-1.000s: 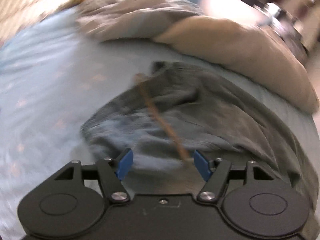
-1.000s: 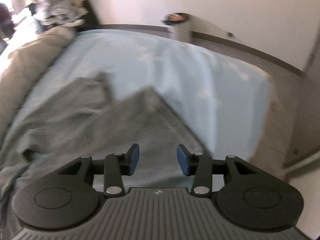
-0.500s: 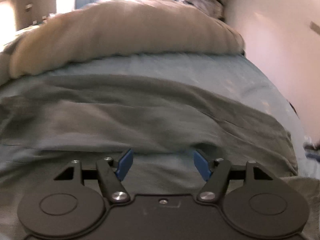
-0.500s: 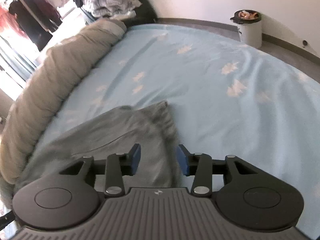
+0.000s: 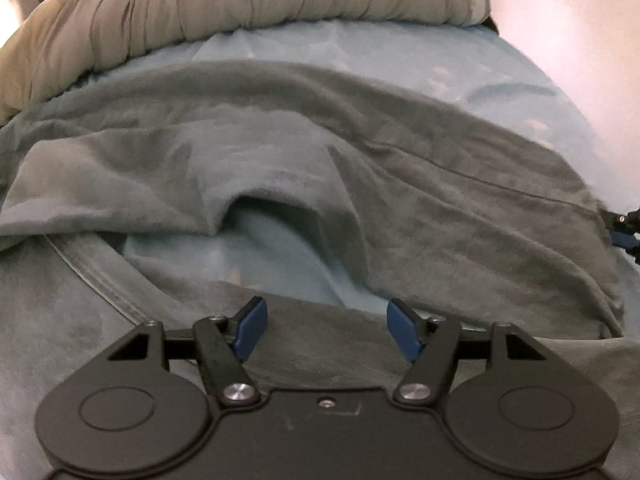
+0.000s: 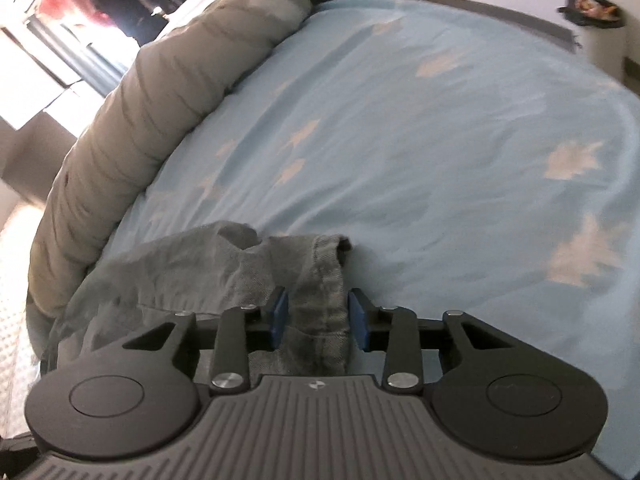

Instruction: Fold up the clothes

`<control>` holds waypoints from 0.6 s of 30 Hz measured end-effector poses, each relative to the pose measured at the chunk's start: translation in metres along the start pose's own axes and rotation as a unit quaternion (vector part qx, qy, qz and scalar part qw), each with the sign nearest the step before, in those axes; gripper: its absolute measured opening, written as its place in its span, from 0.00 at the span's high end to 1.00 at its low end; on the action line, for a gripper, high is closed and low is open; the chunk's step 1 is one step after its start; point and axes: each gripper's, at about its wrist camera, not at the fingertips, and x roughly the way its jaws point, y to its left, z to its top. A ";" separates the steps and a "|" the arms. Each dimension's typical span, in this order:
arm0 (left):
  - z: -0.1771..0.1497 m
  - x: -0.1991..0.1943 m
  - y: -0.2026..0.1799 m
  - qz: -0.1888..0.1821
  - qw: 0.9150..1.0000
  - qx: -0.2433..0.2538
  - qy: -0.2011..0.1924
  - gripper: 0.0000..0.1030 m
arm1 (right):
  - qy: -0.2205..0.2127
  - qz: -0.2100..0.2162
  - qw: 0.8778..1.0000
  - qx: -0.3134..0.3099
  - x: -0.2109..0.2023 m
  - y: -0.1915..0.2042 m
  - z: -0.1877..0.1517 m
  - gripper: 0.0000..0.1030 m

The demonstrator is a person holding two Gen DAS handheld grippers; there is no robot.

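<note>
A light blue bed sheet carries a grey garment near the rolled duvet. Far right, a bin holds scraps. The left gripper hangs spread above the garment; the right gripper is closing around its hem.

- My left gripper tilts steeply down, blue pads well apart, nothing pinched between them.
- My right gripper angles down less steeply, jaws closing, a cloth hem between the pads, not yet pressed.
</note>
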 end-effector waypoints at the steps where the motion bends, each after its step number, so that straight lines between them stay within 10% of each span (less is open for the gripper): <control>1: 0.000 0.002 -0.002 0.001 1.000 0.002 0.003 0.38 | -0.001 0.006 1.000 0.003 0.002 0.000 0.001 0.69; 5: 0.005 0.007 -0.008 0.005 1.000 -0.007 0.010 0.38 | -0.003 0.013 1.000 0.002 0.007 0.002 0.005 0.95; 18: 0.018 0.008 -0.023 0.010 1.000 0.001 0.002 0.38 | -0.084 0.018 0.992 0.098 -0.038 -0.016 0.048 0.98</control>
